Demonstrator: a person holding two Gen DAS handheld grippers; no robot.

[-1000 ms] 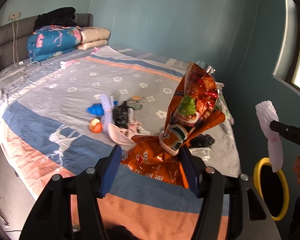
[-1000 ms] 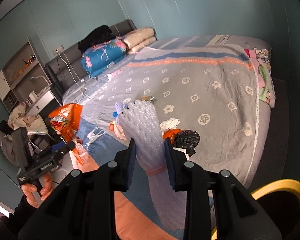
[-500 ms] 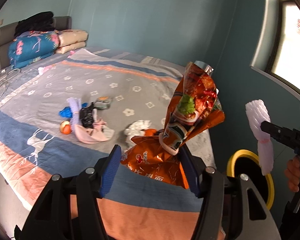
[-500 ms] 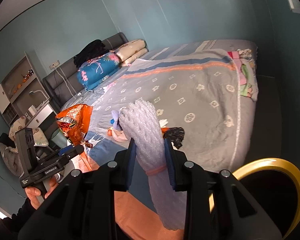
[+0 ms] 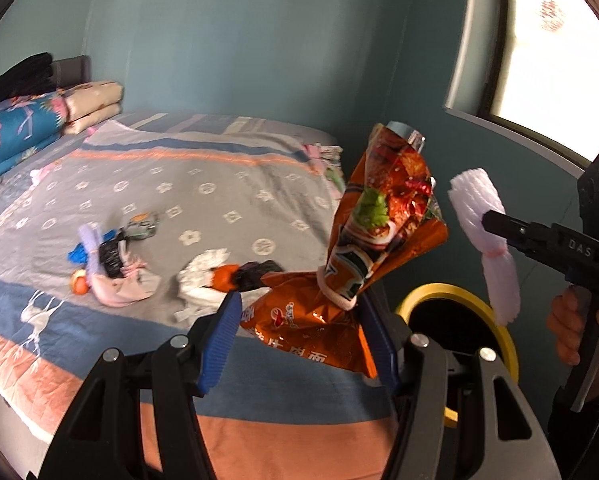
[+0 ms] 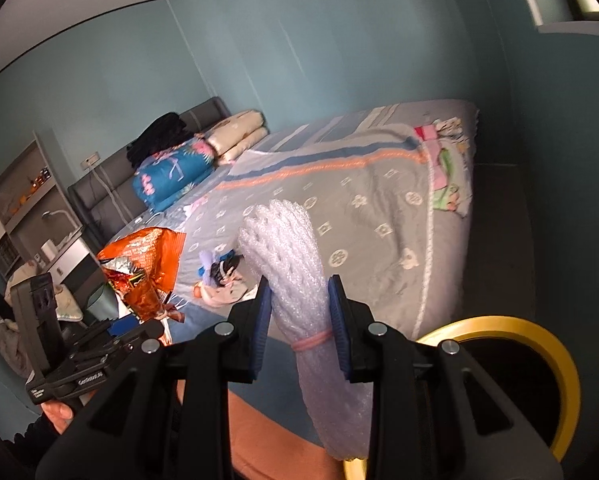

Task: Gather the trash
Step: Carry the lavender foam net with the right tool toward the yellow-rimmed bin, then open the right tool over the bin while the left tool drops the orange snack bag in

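My left gripper [image 5: 299, 332] is shut on a crumpled orange snack bag [image 5: 379, 232] that stands up between its blue pads. My right gripper [image 6: 299, 320] is shut on a white foam-net bundle [image 6: 291, 248] tied with a pink band. Both are in the air off the bed's near corner. A black bin with a yellow rim [image 5: 455, 290] stands on the floor below and right of the bag, and shows again as the bin [image 6: 499, 322] at the lower right. The left wrist view shows the foam bundle [image 5: 475, 204] above the bin. The orange bag [image 6: 147, 264] appears at the left of the right wrist view.
More litter lies on the bed's patterned cover [image 5: 219, 184]: a pile of wrappers and cloth [image 5: 111, 276] and a white tissue with a black scrap [image 5: 207, 276]. Folded quilts [image 5: 23, 128] sit by the headboard. A window [image 5: 547, 52] is at the right, and a hand [image 5: 575, 328] holds the right gripper.
Both views have swung right along the bed's near edge. The bin has come further into sight and closer. Bag and foam bundle stay gripped as before.
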